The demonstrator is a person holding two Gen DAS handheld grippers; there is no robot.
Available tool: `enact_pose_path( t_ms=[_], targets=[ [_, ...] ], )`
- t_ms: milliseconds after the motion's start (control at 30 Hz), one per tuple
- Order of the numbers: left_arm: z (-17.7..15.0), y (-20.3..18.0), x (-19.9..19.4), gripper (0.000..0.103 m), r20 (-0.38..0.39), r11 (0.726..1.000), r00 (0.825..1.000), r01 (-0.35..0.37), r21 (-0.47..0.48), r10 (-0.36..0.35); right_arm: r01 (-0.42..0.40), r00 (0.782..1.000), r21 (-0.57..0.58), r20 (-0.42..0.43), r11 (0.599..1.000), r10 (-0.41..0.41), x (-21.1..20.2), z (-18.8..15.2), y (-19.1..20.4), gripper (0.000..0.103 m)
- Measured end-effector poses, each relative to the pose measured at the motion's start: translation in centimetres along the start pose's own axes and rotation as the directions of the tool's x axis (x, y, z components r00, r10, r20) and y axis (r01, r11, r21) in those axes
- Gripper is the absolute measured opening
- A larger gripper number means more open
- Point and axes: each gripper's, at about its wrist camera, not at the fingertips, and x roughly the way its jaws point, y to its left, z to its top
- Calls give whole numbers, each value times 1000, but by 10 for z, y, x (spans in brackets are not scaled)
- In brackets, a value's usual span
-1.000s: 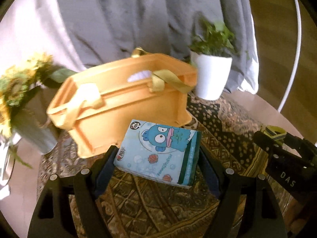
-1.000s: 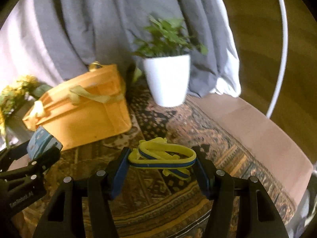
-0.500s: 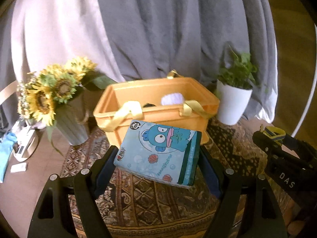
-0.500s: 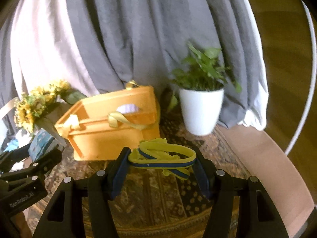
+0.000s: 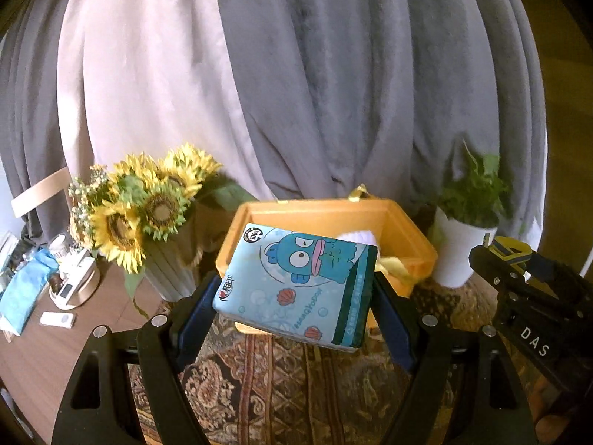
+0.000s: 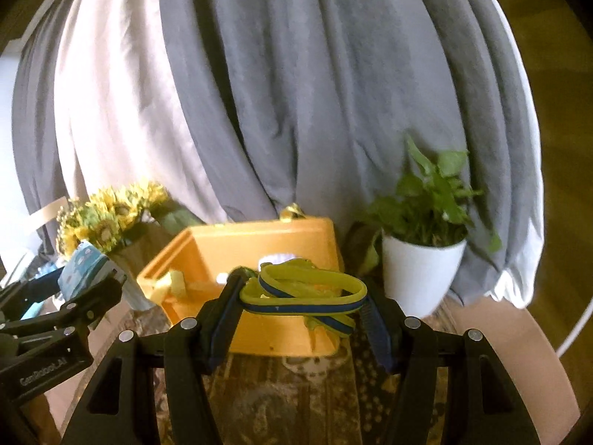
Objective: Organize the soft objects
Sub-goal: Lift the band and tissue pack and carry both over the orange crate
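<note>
Atop a patterned rug [image 5: 281,382], orange basket [image 6: 259,244] before grey drapes [image 5: 333,74].

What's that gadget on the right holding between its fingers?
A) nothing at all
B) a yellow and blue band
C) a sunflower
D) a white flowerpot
B: the right gripper has its fingers closed on the yellow and blue band, held up in front of the orange basket.
</note>
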Motion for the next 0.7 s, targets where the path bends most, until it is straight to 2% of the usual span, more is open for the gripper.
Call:
enact_pose_path(
  t_ms=[200, 700],
  targets=[
    [20, 7, 9, 80, 24, 1000, 1000, -16, -19, 16, -25, 999, -20, 33, 999, 26, 16, 22, 9, 62],
    [60, 22, 61, 80, 27, 1000, 1000, -13, -16, 13, -53, 999, -74, 3, 996, 54, 78, 56, 37, 62]
  ],
)
